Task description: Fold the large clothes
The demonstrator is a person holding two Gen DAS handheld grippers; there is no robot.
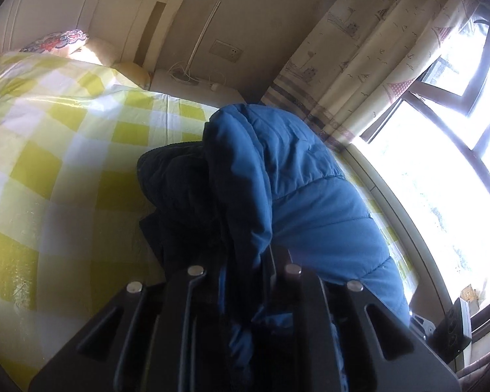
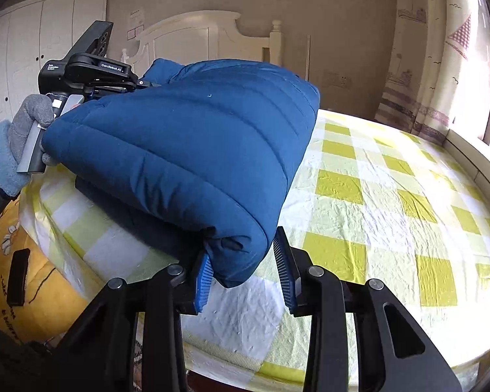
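A blue quilted puffer jacket (image 2: 186, 143) lies folded over on a bed with a yellow-and-white checked sheet (image 2: 392, 196). My right gripper (image 2: 245, 268) is open; its blue ribbed pads (image 2: 285, 272) stand either side of the jacket's near folded edge. In the left wrist view the jacket (image 1: 297, 202) fills the centre with its dark lining (image 1: 179, 196) showing. My left gripper (image 1: 245, 274) is shut on a fold of the jacket. In the right wrist view the left gripper's body (image 2: 88, 72), held by a gloved hand, sits at the jacket's far left edge.
A white headboard (image 2: 192, 39) and wardrobe (image 2: 32, 49) stand behind the bed. A patterned curtain (image 1: 359, 58) and bright window (image 1: 447, 170) are on the right. A nightstand with a cable (image 1: 192, 81) is by the headboard. A yellow quilt (image 2: 16, 277) lies below the bed edge.
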